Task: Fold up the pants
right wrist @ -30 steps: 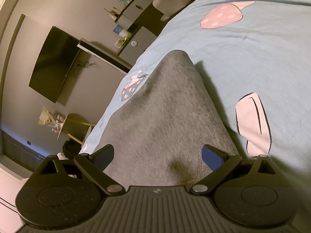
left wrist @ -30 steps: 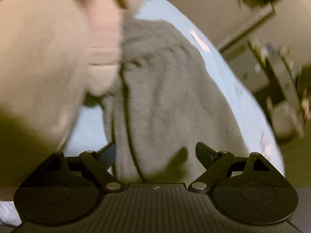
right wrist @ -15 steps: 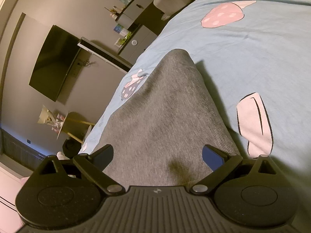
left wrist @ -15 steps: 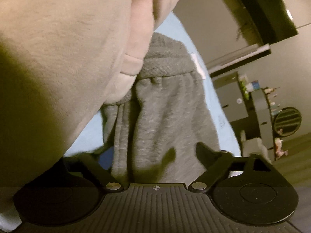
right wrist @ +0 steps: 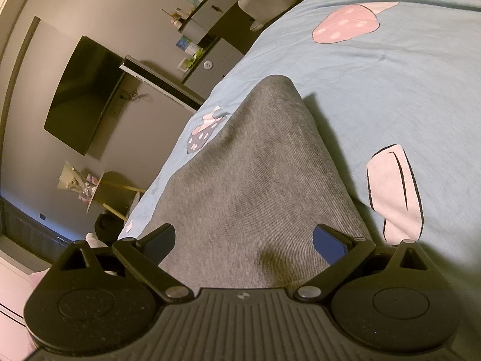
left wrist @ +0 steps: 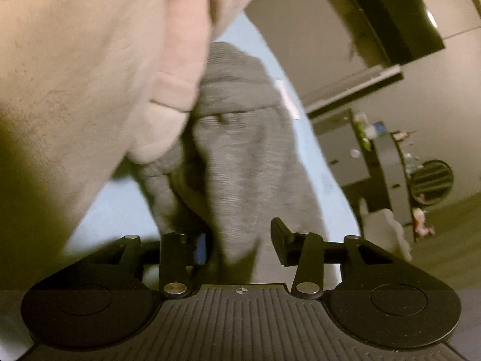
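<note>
The grey pants [left wrist: 246,162] are laid lengthwise straight ahead of the left tongs [left wrist: 237,237], partly closed around a raised fold, while the right tongs [right wrist: 243,240] are held wide apart above the cloth.

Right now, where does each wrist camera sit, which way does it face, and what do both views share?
Left wrist: sits on the left gripper, looking along the gray pants toward their waistband; the person's beige-sleeved arm fills the left side.
Right wrist: sits on the right gripper, open, low over the gray fabric, facing the wall TV; no body part shows.
Shared: gray pants, blue bedsheet, TV wall and cabinets.
</note>
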Motion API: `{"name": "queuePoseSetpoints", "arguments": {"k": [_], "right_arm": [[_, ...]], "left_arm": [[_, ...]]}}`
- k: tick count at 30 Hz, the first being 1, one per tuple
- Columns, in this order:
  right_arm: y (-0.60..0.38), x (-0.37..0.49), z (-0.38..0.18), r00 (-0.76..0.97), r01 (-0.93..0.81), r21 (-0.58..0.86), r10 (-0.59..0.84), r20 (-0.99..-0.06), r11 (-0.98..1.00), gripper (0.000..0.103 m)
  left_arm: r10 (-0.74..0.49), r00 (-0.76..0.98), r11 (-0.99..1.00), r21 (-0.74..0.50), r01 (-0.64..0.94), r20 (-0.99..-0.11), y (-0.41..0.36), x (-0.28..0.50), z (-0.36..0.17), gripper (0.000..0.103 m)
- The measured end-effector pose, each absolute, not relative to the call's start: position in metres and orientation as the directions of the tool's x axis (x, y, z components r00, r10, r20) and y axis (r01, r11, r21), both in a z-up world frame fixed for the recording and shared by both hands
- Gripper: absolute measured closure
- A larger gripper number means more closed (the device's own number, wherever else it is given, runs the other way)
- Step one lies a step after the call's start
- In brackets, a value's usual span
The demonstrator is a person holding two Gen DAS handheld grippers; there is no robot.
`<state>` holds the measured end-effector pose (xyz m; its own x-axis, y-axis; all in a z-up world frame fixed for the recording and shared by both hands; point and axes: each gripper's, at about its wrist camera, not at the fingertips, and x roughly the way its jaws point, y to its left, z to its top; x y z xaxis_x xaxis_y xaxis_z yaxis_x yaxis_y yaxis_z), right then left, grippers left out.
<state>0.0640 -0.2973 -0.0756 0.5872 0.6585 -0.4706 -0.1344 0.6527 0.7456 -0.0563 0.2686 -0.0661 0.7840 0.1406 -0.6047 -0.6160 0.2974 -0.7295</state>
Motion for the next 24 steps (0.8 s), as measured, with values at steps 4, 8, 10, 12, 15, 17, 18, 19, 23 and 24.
{"name": "queuePoseSetpoints", "arguments": {"k": [4,8,10,12,15,17,18,19,23,24], "right_arm": [[-0.297,0.064,-0.076,0.587,-0.134,0.746,0.659,-0.471,0.653,0.004],[-0.296,0.063,-0.074,0.586,-0.137,0.743,0.658,-0.473,0.655,0.004],[-0.297,0.062,-0.074,0.587,-0.135,0.745,0.658,-0.471,0.653,0.004],[-0.298,0.061,-0.074,0.589,-0.133,0.751,0.661,-0.465,0.647,0.004],[-0.301,0.061,-0.075,0.594,-0.120,0.770,0.667,-0.450,0.627,0.004],[-0.302,0.060,-0.075,0.596,-0.116,0.775,0.668,-0.446,0.621,0.004],[-0.302,0.060,-0.075,0.597,-0.116,0.775,0.667,-0.446,0.621,0.004],[-0.302,0.059,-0.074,0.598,-0.117,0.775,0.667,-0.444,0.621,0.004],[-0.306,0.057,-0.072,0.609,-0.110,0.784,0.665,-0.433,0.611,0.004],[-0.307,0.057,-0.072,0.613,-0.105,0.787,0.663,-0.430,0.608,0.004]], "left_arm": [[0.151,0.781,0.302,-0.724,-0.620,-0.606,0.270,-0.054,-0.066,0.033],[0.174,0.764,0.273,-0.715,-0.644,-0.622,0.275,-0.047,-0.066,0.082],[0.171,0.759,0.283,-0.707,-0.648,-0.628,0.275,-0.045,-0.064,0.086],[0.173,0.784,0.333,-0.714,-0.616,-0.595,0.270,-0.048,-0.055,0.087],[0.199,0.791,0.455,-0.661,-0.597,-0.578,0.254,-0.043,-0.029,0.087],[0.218,0.798,0.566,-0.593,-0.572,-0.562,0.236,-0.037,-0.004,0.088],[0.219,0.807,0.617,-0.563,-0.549,-0.548,0.226,-0.032,0.009,0.088],[0.211,0.822,0.671,-0.533,-0.516,-0.530,0.213,-0.028,0.022,0.088],[0.142,0.865,0.886,-0.327,-0.328,-0.482,0.138,-0.009,0.069,0.088],[0.117,0.871,0.933,-0.248,-0.261,-0.477,0.111,-0.004,0.078,0.088]]}}
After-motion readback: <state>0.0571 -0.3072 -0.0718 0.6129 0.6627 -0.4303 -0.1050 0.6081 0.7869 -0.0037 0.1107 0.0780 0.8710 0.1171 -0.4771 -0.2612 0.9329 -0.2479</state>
